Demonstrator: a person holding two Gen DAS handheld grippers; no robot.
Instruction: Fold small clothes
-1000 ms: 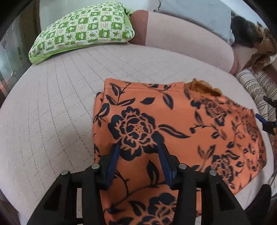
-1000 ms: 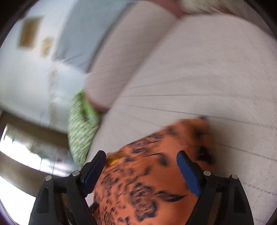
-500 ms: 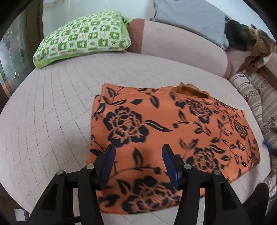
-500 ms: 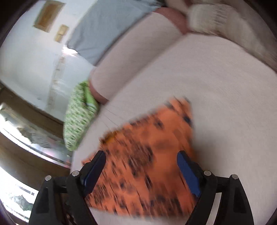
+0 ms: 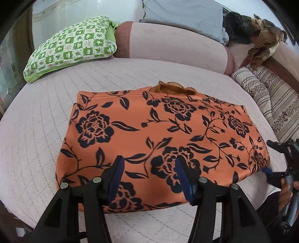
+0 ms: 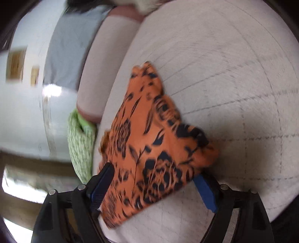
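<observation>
Orange floral cloth (image 5: 164, 134) lying folded flat on the pale quilted bed (image 5: 37, 130)
Left gripper (image 5: 149, 173) hovers over its near edge, jaws apart on nothing; right gripper (image 6: 153, 188) has been closing around the cloth's corner, pads not yet pinching

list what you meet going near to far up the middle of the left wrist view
left gripper fingers → orange floral cloth → bare quilted bed cover → pink bolster → grey pillow
</observation>
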